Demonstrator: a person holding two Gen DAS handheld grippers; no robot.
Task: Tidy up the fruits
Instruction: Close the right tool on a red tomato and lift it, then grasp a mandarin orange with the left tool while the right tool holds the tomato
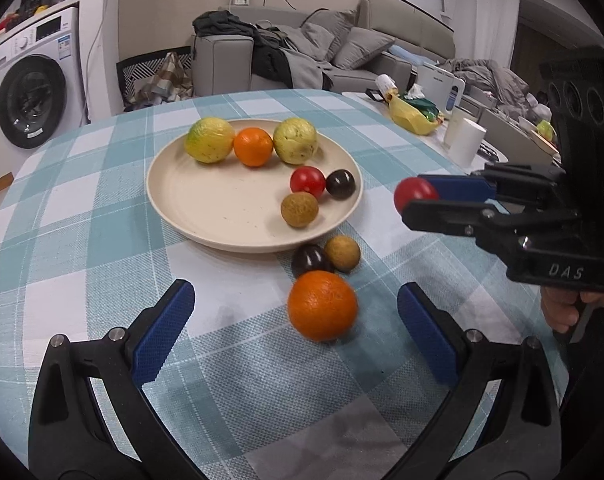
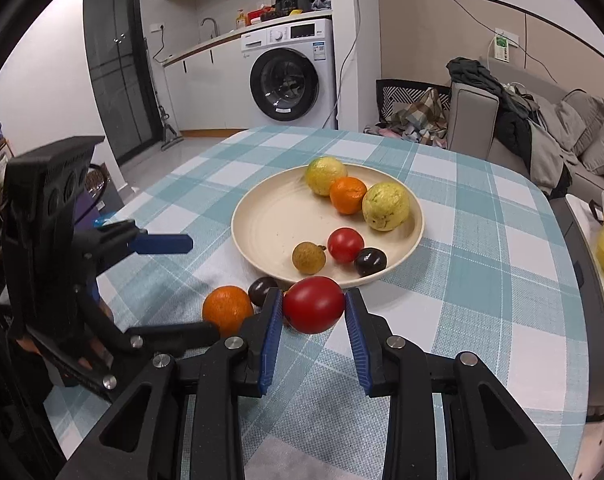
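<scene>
A cream plate holds two yellow-green fruits, a small orange, a red tomato, a dark plum and a brown longan. On the cloth in front of it lie a large orange, a dark plum and a longan. My left gripper is open, its fingers on either side of the large orange. My right gripper is shut on a second red tomato, held above the cloth just right of the plate.
The table has a blue-and-white checked cloth. A white cup and a yellow bag stand on a side table at the right. A sofa and a washing machine are behind.
</scene>
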